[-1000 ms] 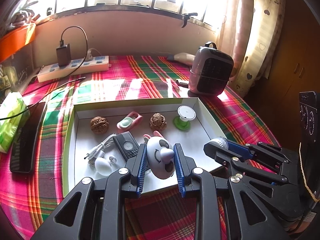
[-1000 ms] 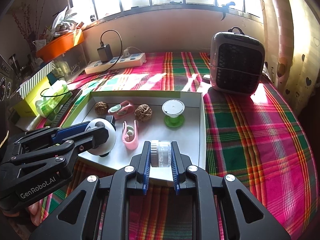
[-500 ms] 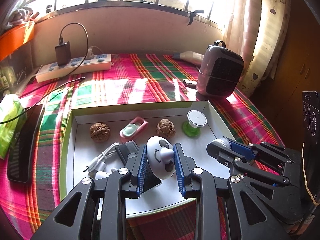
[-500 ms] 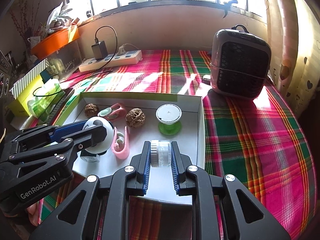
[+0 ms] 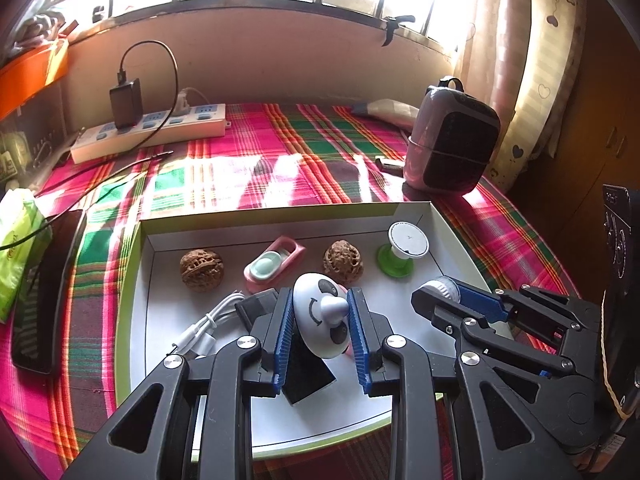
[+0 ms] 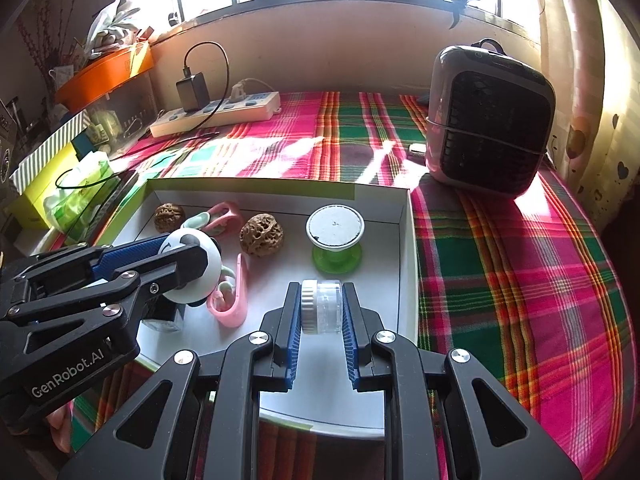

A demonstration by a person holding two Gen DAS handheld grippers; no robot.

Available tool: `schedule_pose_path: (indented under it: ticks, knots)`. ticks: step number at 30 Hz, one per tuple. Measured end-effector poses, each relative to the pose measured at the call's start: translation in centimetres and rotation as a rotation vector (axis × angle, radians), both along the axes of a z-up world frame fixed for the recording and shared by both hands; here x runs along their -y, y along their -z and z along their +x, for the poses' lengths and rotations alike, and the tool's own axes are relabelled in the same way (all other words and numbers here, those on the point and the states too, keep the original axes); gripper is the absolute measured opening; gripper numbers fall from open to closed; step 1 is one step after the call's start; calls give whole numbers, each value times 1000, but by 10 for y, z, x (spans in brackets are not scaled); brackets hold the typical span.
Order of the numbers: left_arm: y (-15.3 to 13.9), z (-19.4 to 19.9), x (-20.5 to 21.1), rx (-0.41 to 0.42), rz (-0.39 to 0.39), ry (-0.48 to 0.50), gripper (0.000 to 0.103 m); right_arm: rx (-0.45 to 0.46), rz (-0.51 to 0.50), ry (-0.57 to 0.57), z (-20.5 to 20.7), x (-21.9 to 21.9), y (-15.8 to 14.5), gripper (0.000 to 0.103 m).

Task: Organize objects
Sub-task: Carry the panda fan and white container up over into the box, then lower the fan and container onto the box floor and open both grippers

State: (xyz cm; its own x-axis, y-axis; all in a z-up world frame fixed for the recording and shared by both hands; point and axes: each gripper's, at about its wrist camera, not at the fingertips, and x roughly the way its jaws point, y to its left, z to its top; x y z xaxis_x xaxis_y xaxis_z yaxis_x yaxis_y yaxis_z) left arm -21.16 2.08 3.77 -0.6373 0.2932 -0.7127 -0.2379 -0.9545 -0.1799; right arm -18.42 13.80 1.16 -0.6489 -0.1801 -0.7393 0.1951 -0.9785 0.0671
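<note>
white panda toy [image 5: 320,316] sits pinched in the left hand-held gripper [image 5: 320,320], over the box [image 5: 136,280].

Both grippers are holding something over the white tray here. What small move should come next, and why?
Probably lower the right gripper slightly and set the small clear jar on the bare tray floor in front of it. That patch looks free, right of the pink clip and nearer than the green-based stand. The left gripper holds the panda toy over clutter.
</note>
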Motion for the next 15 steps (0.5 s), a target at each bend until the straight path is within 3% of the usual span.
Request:
schedule_pose_path:
  ticks: [15]
  knots:
    - [1,-2,3,4,16,-11,25,16,-11,-6,-3,0,7,20]
